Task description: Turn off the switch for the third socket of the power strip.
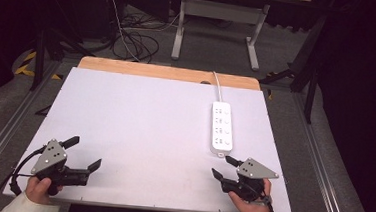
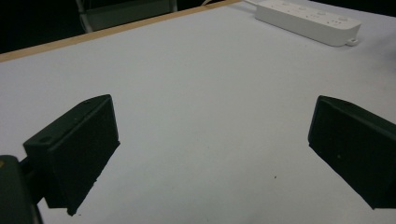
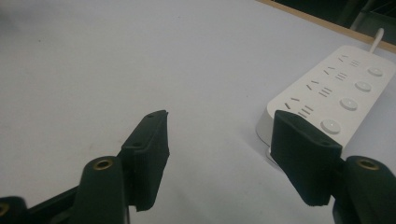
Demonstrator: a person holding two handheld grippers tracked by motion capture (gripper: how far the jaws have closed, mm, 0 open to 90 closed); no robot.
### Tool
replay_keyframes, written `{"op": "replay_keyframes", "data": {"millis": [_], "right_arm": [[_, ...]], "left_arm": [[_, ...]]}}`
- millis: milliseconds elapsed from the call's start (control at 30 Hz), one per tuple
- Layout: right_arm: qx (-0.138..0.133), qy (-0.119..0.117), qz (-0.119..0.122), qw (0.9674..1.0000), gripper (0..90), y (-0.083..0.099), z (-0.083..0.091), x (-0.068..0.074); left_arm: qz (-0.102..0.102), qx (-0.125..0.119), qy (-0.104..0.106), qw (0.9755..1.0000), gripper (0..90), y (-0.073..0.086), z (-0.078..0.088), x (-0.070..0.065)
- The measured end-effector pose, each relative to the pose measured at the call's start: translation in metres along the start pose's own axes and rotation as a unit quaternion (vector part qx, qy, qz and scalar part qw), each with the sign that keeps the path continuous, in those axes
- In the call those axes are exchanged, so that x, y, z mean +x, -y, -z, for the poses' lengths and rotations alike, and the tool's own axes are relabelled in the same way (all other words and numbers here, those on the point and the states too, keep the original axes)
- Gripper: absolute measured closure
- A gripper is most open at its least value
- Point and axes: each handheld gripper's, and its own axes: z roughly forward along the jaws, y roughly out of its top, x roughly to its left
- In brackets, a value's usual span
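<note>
The power strip [image 1: 222,127] lies on the white table [image 1: 139,132], its long axis running away from you, cord at the far end. Your right gripper [image 1: 226,168] sits just short of the strip's near end, jaws wide with nothing between them; the strip lies ahead and slightly to one side of its jaws. Your left gripper [image 1: 83,153] rests well apart from the strip, jaws also wide and empty. The cord's far run passes out of sight beyond the strip.

No readable text or labels anywhere.
</note>
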Motion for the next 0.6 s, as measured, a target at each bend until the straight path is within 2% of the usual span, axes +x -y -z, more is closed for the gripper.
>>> {"op": "replay_keyframes", "data": {"millis": [300,600], "right_arm": [[-0.002,0.002,0.001,1.0000,36.7,0.0004,0.0007,-0.0009],[0.000,0.000,0.002,1.0000,36.6,-0.0015,-0.0006,0.0012]], "left_arm": [[-0.008,-0.004,-0.026,0.9996,2.2,-0.0003,-0.0001,-0.0012],[-0.007,-0.005,-0.029,0.9995,2.2,-0.0005,0.0002,-0.0019]]}}
